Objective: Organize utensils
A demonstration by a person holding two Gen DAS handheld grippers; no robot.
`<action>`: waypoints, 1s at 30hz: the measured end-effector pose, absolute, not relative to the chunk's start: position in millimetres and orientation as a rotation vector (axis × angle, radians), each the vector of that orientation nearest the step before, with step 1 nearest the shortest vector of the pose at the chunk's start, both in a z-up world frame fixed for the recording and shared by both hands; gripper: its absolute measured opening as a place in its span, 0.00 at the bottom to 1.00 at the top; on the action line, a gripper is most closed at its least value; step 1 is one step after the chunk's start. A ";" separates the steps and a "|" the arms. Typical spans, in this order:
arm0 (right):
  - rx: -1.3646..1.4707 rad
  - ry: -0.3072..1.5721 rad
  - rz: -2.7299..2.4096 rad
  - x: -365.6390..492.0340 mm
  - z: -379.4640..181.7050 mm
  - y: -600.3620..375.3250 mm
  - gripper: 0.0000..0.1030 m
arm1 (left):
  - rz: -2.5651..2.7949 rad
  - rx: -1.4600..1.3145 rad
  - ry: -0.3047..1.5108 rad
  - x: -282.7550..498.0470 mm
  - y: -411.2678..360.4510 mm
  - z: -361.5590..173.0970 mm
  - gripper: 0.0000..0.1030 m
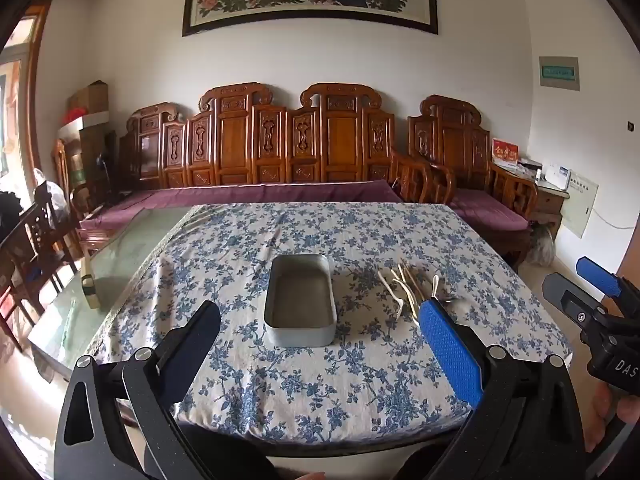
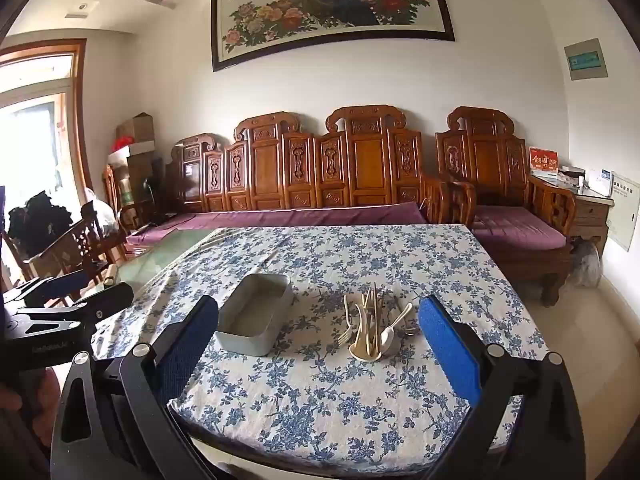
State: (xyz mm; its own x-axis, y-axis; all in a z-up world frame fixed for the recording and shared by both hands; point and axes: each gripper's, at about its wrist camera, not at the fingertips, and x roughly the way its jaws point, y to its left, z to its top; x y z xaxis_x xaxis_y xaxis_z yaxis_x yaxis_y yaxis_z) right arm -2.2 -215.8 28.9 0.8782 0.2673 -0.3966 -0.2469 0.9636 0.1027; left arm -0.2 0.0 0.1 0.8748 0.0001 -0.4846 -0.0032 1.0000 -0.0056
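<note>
A grey rectangular tin point(image 1: 299, 304) stands empty on the blue-flowered tablecloth; it also shows in the right wrist view point(image 2: 256, 318). A heap of cream and metal utensils point(image 2: 376, 326), spoons, forks and chopsticks, lies to its right; in the left wrist view the heap point(image 1: 408, 284) is partly hidden by a finger. My left gripper point(image 1: 320, 320) is open and empty, held above the table's near edge in front of the tin. My right gripper point(image 2: 318, 324) is open and empty, in front of the utensils. Each gripper shows at the edge of the other's view.
The tablecloth point(image 2: 320, 400) covers the right part of a glass-topped table point(image 1: 120, 252). A small object point(image 1: 90, 288) sits on the bare glass at left. A carved wooden sofa point(image 2: 320, 176) with purple cushions stands behind, chairs point(image 2: 80, 240) to the left.
</note>
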 end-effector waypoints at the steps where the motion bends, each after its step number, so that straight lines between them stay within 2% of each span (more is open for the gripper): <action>1: 0.056 0.421 0.268 -2.1 29.0 -216.1 0.97 | 0.004 -0.005 0.508 0.0 -0.1 0.0 0.94; 30: 0.059 0.417 0.271 -3.8 30.3 -215.0 0.97 | 0.001 -0.002 0.495 -2.1 -6.7 12.3 0.94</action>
State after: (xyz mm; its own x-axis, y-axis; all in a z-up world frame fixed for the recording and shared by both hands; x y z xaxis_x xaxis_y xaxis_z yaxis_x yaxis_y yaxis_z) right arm -3.8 -215.0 30.3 0.8788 0.2716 -0.3924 -0.2477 0.9624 0.1114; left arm -2.1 -6.7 12.3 0.8800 0.0006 -0.4750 -0.0015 1.0000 -0.0016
